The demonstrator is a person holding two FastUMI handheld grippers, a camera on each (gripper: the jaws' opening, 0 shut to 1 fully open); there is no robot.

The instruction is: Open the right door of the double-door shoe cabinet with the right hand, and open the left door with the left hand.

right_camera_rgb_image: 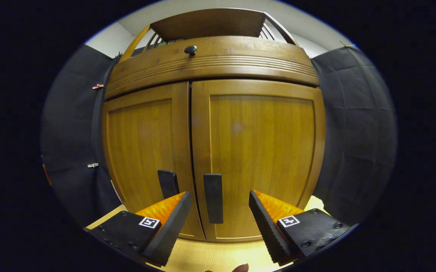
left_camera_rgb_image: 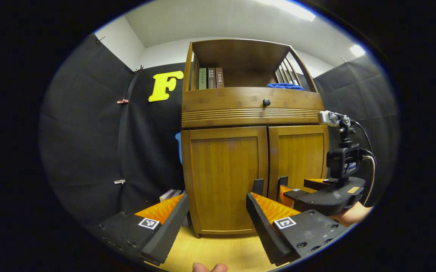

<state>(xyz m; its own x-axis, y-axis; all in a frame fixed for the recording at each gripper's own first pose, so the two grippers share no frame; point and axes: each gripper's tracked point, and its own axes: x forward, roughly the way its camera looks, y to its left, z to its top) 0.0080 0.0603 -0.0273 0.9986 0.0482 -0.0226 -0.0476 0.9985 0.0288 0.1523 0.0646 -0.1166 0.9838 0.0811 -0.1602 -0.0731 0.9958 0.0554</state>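
Two doors, both closed; nothing of the task done yet, by the look of it.

Left gripper view: left claw (left_camera_rgb_image: pixel 214 217) spread wide, holding nothing, facing the left door (left_camera_rgb_image: pixel 225 177) of the shoe cabinet (left_camera_rgb_image: pixel 253 113). Right door (left_camera_rgb_image: pixel 301 156) beside it, two dark handles (left_camera_rgb_image: pixel 258 186) flanking the seam. Three books (left_camera_rgb_image: pixel 211 78) on the open shelf, one drawer knob (left_camera_rgb_image: pixel 266 102). Right claw (left_camera_rgb_image: pixel 297 190) near the right door.

Right gripper view: right claw (right_camera_rgb_image: pixel 219 219) spread, straddling the right handle (right_camera_rgb_image: pixel 213 198) without pinching it. Left handle (right_camera_rgb_image: pixel 168 183) just beside. Both pulls left to do.
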